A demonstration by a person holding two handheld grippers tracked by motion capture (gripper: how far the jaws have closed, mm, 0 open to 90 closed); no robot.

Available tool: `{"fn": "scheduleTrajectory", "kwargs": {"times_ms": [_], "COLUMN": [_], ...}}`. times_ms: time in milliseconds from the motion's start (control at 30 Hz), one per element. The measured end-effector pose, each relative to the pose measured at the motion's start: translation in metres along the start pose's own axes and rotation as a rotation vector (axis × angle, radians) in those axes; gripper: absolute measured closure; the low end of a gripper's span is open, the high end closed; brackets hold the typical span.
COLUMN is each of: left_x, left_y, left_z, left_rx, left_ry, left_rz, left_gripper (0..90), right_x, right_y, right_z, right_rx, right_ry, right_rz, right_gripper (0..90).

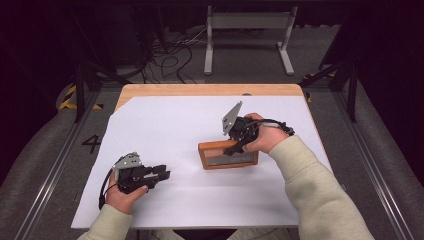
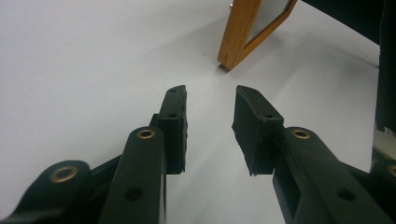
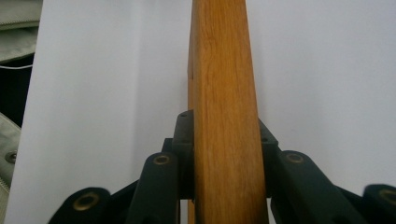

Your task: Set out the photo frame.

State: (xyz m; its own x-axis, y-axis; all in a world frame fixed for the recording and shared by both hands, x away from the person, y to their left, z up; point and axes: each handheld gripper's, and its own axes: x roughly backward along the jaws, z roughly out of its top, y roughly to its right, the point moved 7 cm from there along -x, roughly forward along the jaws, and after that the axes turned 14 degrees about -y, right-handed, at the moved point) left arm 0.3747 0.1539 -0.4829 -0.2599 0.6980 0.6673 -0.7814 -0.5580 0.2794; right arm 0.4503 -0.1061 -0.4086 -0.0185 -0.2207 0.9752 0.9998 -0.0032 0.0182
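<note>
Warm, smooth wooden picture frame (image 1: pixel 228 155) with glossy glass, matt white paper sheet (image 1: pixel 165 130), dull black plastic jaws.

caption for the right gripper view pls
Right gripper clamped on the edge of a wooden picture frame above white paper.

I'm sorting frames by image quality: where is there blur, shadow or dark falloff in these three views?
High view: the white sheet is evenly lit, the room around it falls into near black. Left gripper view: the near jaw arms are soft, the wooden frame casts a faint shadow on the sheet. Right gripper view: the frame's edge is fairly sharp, with the right gripper clamped on it; the picture's corners are blurred.
</note>
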Motion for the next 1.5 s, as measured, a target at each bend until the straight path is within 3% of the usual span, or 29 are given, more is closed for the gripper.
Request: {"fn": "scheduleTrajectory", "kwargs": {"times_ms": [200, 500, 833, 1100, 1233, 1400, 1500], "left_x": [-0.001, -0.001, -0.002, -0.005, -0.005, -0.007, -0.007], "left_y": [0.001, 0.0, 0.001, 0.0, 0.0, -0.002, -0.002], "left_z": [0.0, 0.0, 0.0, -0.001, 0.0, 0.0, 0.001], "left_rx": [0.009, -0.001, 0.002, 0.002, 0.007, -0.008, -0.028], "left_ry": [-0.002, -0.004, -0.004, -0.013, -0.008, -0.007, -0.003], "left_rz": [-0.009, -0.005, -0.005, -0.011, -0.005, 0.018, 0.027], "left_gripper": [65.2, 65.0, 64.4, 60.8, 55.9, 48.4, 46.4], "right_x": [-0.009, -0.011, -0.011, -0.011, -0.01, -0.006, 0.002], "right_y": [0.002, 0.01, 0.019, 0.031, 0.032, 0.031, 0.029], "right_z": [-0.008, -0.011, -0.012, -0.013, -0.015, -0.016, -0.021], "right_rx": [-0.015, -0.022, -0.073, -0.168, -0.213, -0.251, -0.29], "right_ry": [-0.022, -0.008, -0.013, -0.002, 0.008, 0.045, 0.063], "right_rz": [0.021, 0.015, -0.055, -0.131, -0.133, -0.129, -0.152], "right_gripper": [71.1, 69.9, 60.1, 44.1, 33.1, 27.0, 23.0]}}
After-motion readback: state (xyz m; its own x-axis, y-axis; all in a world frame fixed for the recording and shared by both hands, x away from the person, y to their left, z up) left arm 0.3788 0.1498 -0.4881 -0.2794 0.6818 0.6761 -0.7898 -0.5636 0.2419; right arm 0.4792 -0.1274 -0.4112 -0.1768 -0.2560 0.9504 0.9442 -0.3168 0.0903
